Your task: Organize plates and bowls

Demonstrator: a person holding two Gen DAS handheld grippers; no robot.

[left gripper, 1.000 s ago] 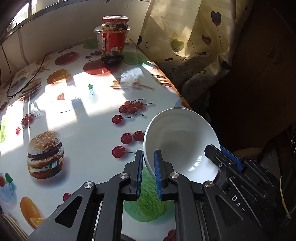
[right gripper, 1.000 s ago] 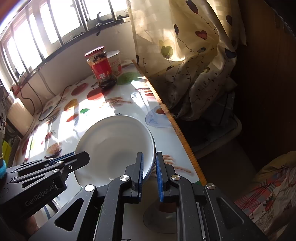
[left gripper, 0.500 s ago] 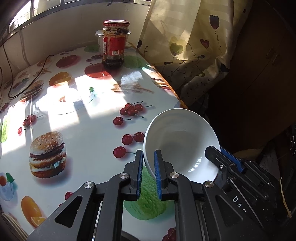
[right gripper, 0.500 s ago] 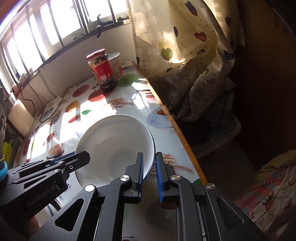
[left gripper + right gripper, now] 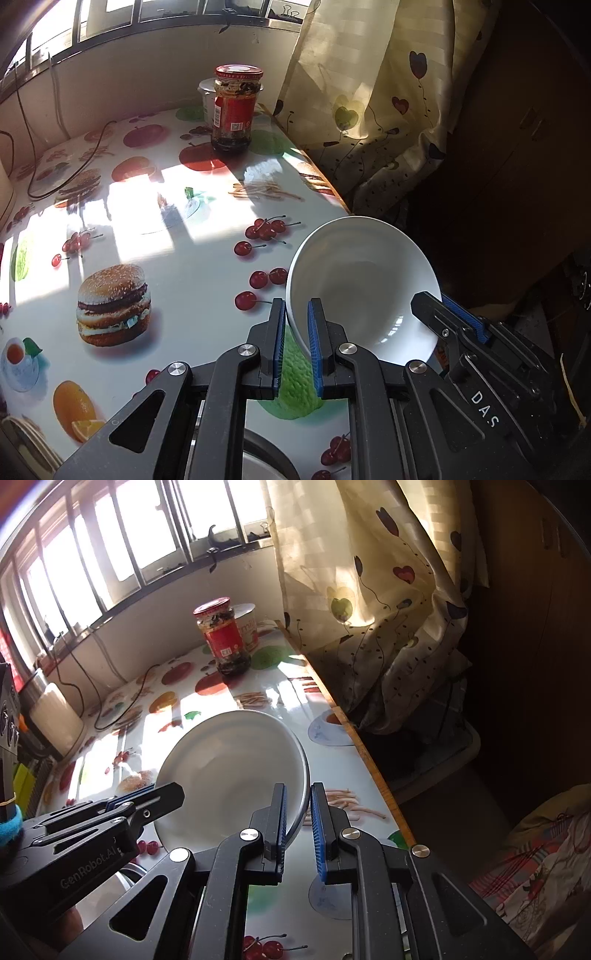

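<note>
- Counter: the fruit-and-burger printed surface fills the left and middle of your left wrist view; sunlight falls across its far half, and its wooden edge runs along the right side.
- Curtain: cream fabric with heart motifs, hanging at the far right, just beyond the counter edge.
- Bowl: the white bowl is lifted and tilted over the near right part of the counter, close to its edge, held by you at two opposite points of its rim; it also shows in your right wrist view.
- Left tool: the blue-padded fingers are closed on the bowl's near left rim, one pad inside and one outside.
- Right tool: its fingers straddle the bowl's right rim; the inner pad sits against the wall, while a narrow gap shows at the outer pad, so you cannot tell how firmly it clamps.
- Jar: a red-lidded, red-labelled jar with dark contents stands upright at the far end of the counter.
- White cup: just behind the jar, partly hidden by it.
</note>
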